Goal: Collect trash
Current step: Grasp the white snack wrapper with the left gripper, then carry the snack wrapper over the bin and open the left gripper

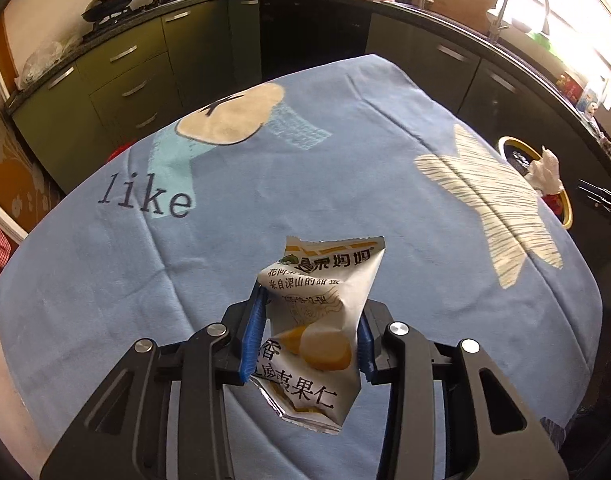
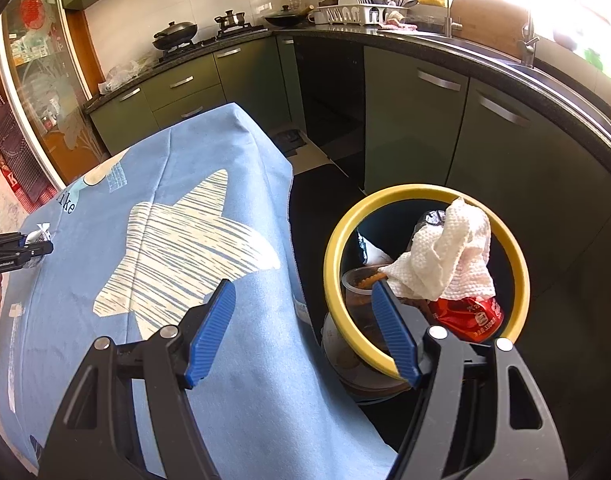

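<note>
The left wrist view shows the left gripper (image 1: 309, 334) clamped on a crumpled snack wrapper (image 1: 319, 320), its blue pads (image 1: 252, 334) pressing the packet from both sides, with the wrapper lifted clear above the blue tablecloth (image 1: 145, 280), in front of the word "like" (image 1: 145, 200) and to the left of the pale striped star (image 1: 493, 204) printed on the cloth. The wrapper is white and creased, with black Chinese characters, a picture of yellow kernels near its middle, a torn top edge and a silvery inner lining showing at its lower corner. That detail is lost in the right wrist view, where the left gripper (image 2: 37, 246) appears only small at the far left, beyond the star (image 2: 177, 252), with a bit of silvery packet at its tip. The right view instead looks down into the yellow-rimmed bin (image 2: 337, 240) just beside the table edge, on the far side of the star from the left gripper: inside lie a crumpled white paper towel (image 2: 445, 256), a red can (image 2: 473, 316) and a clear plastic cup (image 2: 357, 288). The left view catches only a sliver of that bin (image 1: 565, 208) and the towel (image 1: 545, 172). The right gripper (image 2: 305, 328) stands with its jaws wide and nothing between them, one blue finger (image 2: 211, 332) over the cloth near the star, the other over the bin's rim
</note>
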`<state>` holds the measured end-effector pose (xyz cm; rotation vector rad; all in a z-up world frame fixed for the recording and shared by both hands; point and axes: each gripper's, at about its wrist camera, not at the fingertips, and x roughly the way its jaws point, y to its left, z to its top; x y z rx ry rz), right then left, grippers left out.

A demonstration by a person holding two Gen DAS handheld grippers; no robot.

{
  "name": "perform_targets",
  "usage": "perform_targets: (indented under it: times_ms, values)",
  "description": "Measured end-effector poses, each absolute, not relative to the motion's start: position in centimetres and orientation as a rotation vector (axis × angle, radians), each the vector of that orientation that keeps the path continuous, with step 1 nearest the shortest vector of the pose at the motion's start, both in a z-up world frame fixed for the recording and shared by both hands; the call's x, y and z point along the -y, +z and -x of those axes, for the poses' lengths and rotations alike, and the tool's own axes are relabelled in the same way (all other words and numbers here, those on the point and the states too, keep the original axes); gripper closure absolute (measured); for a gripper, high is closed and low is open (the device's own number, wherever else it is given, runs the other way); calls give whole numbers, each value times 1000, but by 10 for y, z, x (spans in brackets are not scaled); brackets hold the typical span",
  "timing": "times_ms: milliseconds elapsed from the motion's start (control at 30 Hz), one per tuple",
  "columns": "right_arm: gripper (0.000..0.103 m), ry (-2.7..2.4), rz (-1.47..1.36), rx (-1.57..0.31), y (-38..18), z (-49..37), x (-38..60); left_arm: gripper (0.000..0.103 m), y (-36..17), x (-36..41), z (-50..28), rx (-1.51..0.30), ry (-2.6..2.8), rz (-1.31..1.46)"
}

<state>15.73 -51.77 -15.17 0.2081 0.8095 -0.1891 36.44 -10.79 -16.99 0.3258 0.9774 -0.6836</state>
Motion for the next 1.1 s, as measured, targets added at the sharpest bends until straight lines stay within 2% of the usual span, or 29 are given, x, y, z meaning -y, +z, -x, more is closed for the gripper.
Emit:
perform_targets:
  times_ms: [300, 567, 900, 1100]
  values:
    - [36, -254, -206, -789, -145, -127, 548, 64, -123, 204, -295, -887, -894, -419]
    - [36, -377, -273, -743, -141, -75, 604, 64, -109, 337, -247, -854, -1139, -521]
    - [36, -418, -369, -719, -153, -33, 644, 63, -140, 518, -259, -915, -1237, -602]
    - [36, -427, -398, -720, -160, -22, 657, 63, -173, 581, -285, -950, -1174, -617]
